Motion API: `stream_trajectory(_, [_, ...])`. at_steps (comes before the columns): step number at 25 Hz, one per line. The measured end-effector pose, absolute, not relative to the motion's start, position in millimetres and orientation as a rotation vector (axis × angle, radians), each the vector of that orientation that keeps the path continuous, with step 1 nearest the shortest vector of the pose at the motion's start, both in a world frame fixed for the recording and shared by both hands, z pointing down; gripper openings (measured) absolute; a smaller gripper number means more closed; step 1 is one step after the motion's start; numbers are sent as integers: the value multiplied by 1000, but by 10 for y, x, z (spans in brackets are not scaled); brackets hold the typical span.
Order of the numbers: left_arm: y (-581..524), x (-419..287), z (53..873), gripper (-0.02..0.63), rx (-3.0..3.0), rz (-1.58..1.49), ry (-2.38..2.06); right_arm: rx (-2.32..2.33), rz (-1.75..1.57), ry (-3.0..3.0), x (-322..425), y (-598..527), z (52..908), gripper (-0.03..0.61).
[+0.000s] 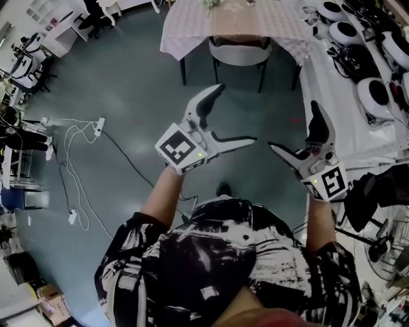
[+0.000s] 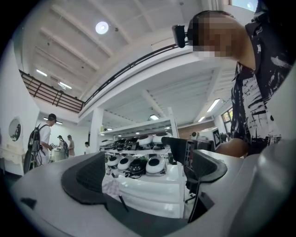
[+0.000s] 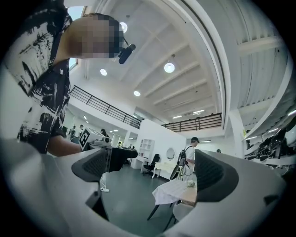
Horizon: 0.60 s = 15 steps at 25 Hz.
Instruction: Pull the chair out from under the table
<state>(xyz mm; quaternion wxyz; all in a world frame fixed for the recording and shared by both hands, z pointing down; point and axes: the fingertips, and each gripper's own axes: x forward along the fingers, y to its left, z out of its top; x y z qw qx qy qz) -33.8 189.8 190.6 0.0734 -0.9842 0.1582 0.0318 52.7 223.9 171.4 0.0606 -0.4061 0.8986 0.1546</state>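
The table (image 1: 192, 29) with a pale checked cloth stands at the top of the head view. A light grey chair (image 1: 239, 52) is tucked under its near side. My left gripper (image 1: 238, 112) is open and empty, held in the air well short of the chair. Beside it, my right gripper (image 1: 293, 126) is also open with nothing between its fingers. The two grippers point toward each other. In the right gripper view the clothed table (image 3: 173, 190) and the chair (image 3: 184, 210) show between the jaws, far off. The left gripper view faces away from the chair.
A long white bench (image 1: 345, 121) with several round white devices (image 1: 374, 96) runs along the right. White cables and a power strip (image 1: 97, 126) lie on the grey floor at left. Black office chairs (image 1: 96, 19) stand at the far left. People (image 2: 44, 143) stand in the background.
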Motion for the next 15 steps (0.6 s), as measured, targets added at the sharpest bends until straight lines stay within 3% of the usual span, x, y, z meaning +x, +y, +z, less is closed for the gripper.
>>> stream_trajectory(15, [548,-304,2151,558,-3009,54,461,-1257,381,2735,543,845,1950,572])
